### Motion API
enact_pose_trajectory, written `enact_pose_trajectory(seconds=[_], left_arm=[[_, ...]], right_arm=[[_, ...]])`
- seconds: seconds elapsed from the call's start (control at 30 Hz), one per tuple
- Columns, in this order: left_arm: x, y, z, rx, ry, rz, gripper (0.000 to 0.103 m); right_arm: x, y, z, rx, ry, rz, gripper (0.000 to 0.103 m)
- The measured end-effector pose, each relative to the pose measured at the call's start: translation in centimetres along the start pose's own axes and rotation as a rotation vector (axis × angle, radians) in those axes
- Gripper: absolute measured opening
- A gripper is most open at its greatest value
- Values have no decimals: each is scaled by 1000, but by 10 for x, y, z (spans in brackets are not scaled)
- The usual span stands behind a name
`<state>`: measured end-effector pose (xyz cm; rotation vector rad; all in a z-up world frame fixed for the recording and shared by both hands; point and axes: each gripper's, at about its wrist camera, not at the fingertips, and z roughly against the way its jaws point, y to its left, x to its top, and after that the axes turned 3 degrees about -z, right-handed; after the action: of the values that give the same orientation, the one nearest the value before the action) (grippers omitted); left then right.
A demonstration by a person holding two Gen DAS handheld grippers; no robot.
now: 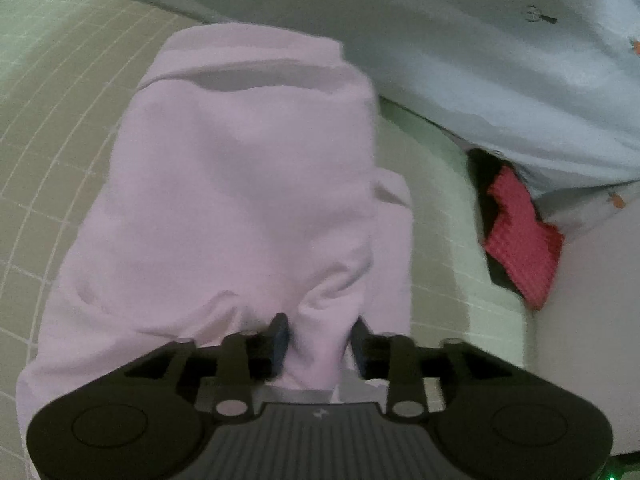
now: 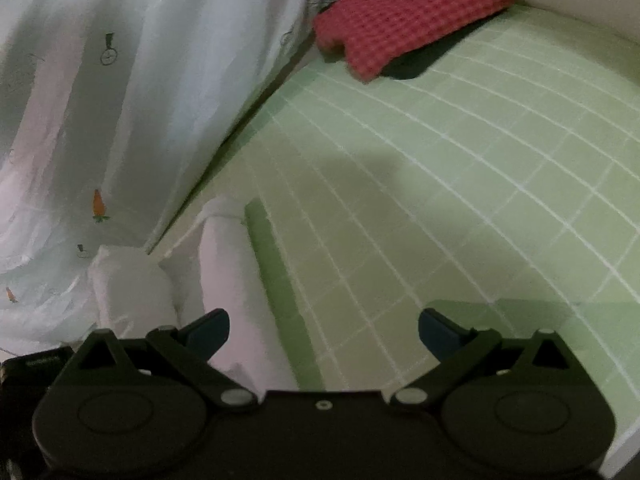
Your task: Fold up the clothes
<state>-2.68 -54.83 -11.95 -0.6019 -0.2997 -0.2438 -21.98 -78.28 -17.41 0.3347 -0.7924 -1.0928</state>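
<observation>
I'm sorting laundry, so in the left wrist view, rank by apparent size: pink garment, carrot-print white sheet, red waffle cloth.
1. Pale pink garment, though nearness inflates it.
2. Carrot-print white sheet, partly cut off.
3. Red waffle-knit cloth.

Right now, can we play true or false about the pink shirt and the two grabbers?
1. The left gripper pinches the pink shirt. True.
2. The right gripper is shut on the red cloth. False: it is open and holds nothing; the red cloth lies far off.
3. The pink shirt lies on a green checked sheet. True.
4. The white quilt has strawberries on it. False: it has little carrots.
5. The red cloth lies on top of the pink shirt. False: they lie apart.
</observation>
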Motion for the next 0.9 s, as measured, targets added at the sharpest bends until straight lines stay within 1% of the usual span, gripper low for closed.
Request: enact_pose_trajectory(seconds=[0.03,0.13,0.17,0.2,0.23,0.27,0.37,0.4,0.5,0.57,0.6,0.67,0.7,0.73,0.77,0.8,0.83,0.9], left_arm=[[1,-3,6,-16,-8,-7,43],[1,-3,34,-60,-65,-26,50],[2,-2,43,-63,-86,-30,53],[2,2,51,-47,-107,-33,55],[3,8,59,-20,-125,-37,58],[3,16,65,15,-138,-39,58],[3,44,74,136,-128,-7,58],[2,56,77,163,-120,15,58],[-1,85,84,165,-103,84,58],[-2,97,87,169,-93,105,58],[-2,101,88,175,-89,107,58],[3,110,94,178,-89,111,58],[4,114,95,175,-90,116,59],[5,117,97,171,-90,121,59],[7,120,98,168,-92,124,59],[8,121,98,166,-95,124,59],[9,121,100,164,-97,122,59],[13,119,100,154,-101,127,59]], right_arm=[[0,5,-3,8,4,6,102],[-1,25,-11,0,7,54,102],[-3,35,-17,18,16,64,102],[-5,45,-22,35,25,74,102],[-6,55,-28,53,34,83,102],[-8,65,-33,71,43,93,102],[-12,95,-49,125,70,123,102],[-14,106,-55,143,79,133,102],[-23,136,-72,215,126,160,101],[-31,153,-82,207,139,194,99],[-36,160,-87,199,147,213,95],[-43,168,-98,207,190,204,83],[-47,171,-104,216,216,194,65],[-49,172,-109,210,242,180,50],[-50,173,-111,184,233,180,39],[-50,173,-111,191,224,185,31],[-48,172,-108,210,221,179,24],[-42,163,-94,271,219,135,19]])
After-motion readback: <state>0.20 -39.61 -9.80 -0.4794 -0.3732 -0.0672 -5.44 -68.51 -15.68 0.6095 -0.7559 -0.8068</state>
